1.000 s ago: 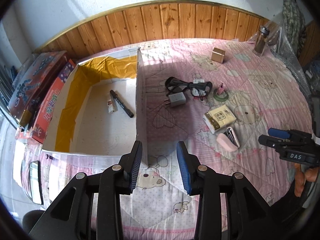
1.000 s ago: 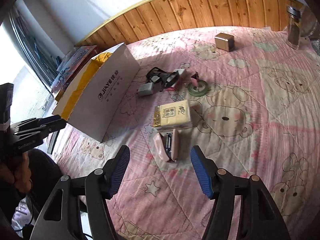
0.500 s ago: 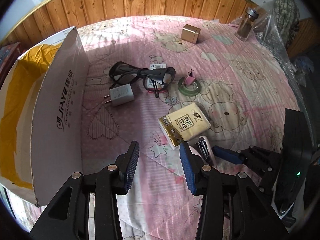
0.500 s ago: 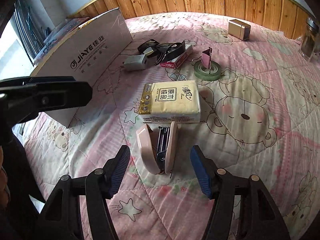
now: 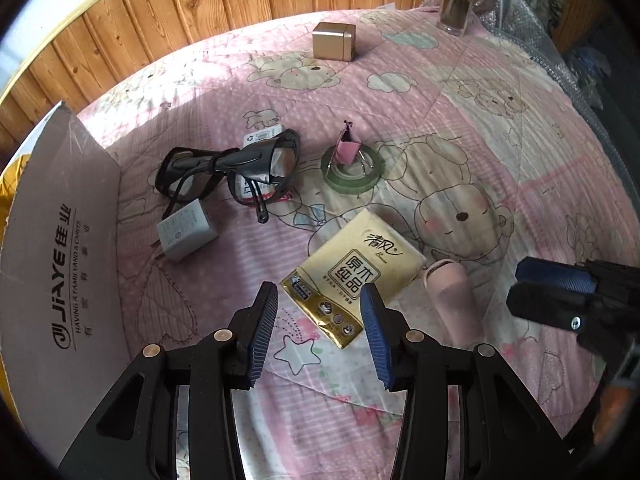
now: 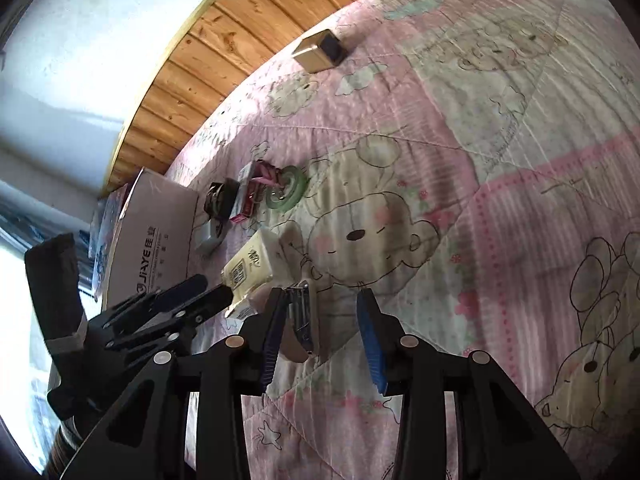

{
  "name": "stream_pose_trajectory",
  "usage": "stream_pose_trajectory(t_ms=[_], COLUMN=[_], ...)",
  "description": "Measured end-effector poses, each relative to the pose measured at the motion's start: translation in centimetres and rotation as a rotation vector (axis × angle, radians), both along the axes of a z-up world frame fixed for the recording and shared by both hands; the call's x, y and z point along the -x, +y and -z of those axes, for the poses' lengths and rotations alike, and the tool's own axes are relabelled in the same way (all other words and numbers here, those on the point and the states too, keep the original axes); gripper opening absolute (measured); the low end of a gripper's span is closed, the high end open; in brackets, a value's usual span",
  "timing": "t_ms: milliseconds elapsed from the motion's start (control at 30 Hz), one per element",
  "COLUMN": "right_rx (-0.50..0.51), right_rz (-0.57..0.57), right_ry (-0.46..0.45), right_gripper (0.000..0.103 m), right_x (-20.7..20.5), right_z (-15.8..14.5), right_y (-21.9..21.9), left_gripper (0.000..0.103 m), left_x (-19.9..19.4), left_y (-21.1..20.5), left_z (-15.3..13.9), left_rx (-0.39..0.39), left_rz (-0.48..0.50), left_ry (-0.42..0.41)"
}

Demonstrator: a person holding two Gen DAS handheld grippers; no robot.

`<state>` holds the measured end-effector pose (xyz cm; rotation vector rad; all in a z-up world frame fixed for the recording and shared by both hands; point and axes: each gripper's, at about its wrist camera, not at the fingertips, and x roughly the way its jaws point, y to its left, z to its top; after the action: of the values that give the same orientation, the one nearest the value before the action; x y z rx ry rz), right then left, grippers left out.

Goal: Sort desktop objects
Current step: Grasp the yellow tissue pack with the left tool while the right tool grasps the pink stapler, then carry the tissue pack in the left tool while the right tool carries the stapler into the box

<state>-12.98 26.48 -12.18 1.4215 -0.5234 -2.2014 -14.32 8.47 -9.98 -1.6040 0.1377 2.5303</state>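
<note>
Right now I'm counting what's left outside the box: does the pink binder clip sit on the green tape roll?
Yes, the pink binder clip stands on the green tape roll, its wire handles resting on the ring.

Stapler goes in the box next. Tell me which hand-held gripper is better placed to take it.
Right. The right hand-held gripper already has the pink stapler between its fingers, which have just been closing. The left hand-held gripper is lined up on the tissue pack.

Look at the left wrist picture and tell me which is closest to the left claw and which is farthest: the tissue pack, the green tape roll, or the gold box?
1. Tissue pack, right at the left claw.
2. Green tape roll, mid-quilt, farther back.
3. Gold box, far back near the wooden wall.
</note>
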Motion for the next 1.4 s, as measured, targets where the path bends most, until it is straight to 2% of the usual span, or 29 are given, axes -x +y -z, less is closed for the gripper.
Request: stream_pose_trajectory(t_ms=[133,233,333,367,467,500,567,600,633,667,767,867,1067,1233,1400], right_rx=[-0.211,-0.379,-0.329,-0.313,-0.267,-0.271,-0.294,-0.301,-0.286,-0.267,-0.247,-0.2,-0.154,-0.164,-0.178], right_rz=[-0.183,-0.208,-0.11,-0.088,-0.077,-0.09,-0.109,-0.111,-0.109,-0.101,-0.075,-0.058,-0.064,-0.087,-0.099], right_ry=[0.152,0.156,0.097,0.091,0.074,0.078,0.083,0.077,0.068,0.06,0.056,0.041,0.077,0.113,0.139], right_gripper=[0.044,0.046,0.043,0.043,0.043,0.043,0.042,0.039,0.037,0.028,0.026,0.026,0.026,0.026,0.026], right_x=[-2.0,-1.8,-0.9,-0.7,-0.2,-0.1,-0.1,0.0,0.2,0.3,0.6,0.7,0.3,-0.1,-0.2], right_z=[-0.6,1.3,1.7,1.7,2.0,2.2,2.5,2.7,2.9,2.9,2.8,2.6,1.1,0.2,-0.6], right_y=[-5.5,-7.2,-4.1,-3.4,-3.2,-3.6,-4.5,-4.6,-4.5,-4.3,-3.6,-3.0,-3.2,-4.0,-4.3], left_gripper=[0.046,0.046,0.052,0.059,0.07,0.071,0.071,0.07,0.063,0.053,0.053,0.052,0.052,0.053,0.053], left_x=[0.5,0.2,0.3,0.4,1.0,1.3,2.4,2.6,2.7,2.8,2.6,1.6,-1.0,-4.0,-6.7], left_y=[-0.8,0.5,1.7,2.0,2.4,2.4,2.0,1.5,1.1,0.7,-0.1,-0.4,-1.7,-2.9,-3.6], left_z=[0.3,0.1,0.9,1.2,2.1,2.4,3.5,3.6,3.4,3.4,2.8,1.8,-0.5,-1.9,-3.8], left_rx=[-0.065,-0.098,-0.062,-0.047,-0.012,-0.003,-0.014,-0.05,-0.08,-0.098,-0.151,-0.15,-0.174,-0.204,-0.187], left_rz=[0.003,0.075,0.134,0.144,0.164,0.163,0.132,0.106,0.087,0.069,0.038,0.019,-0.069,-0.155,-0.183], left_ry=[-0.002,0.013,0.018,0.033,0.074,0.073,0.012,0.012,0.023,0.019,0.016,0.034,0.046,0.043,0.07])
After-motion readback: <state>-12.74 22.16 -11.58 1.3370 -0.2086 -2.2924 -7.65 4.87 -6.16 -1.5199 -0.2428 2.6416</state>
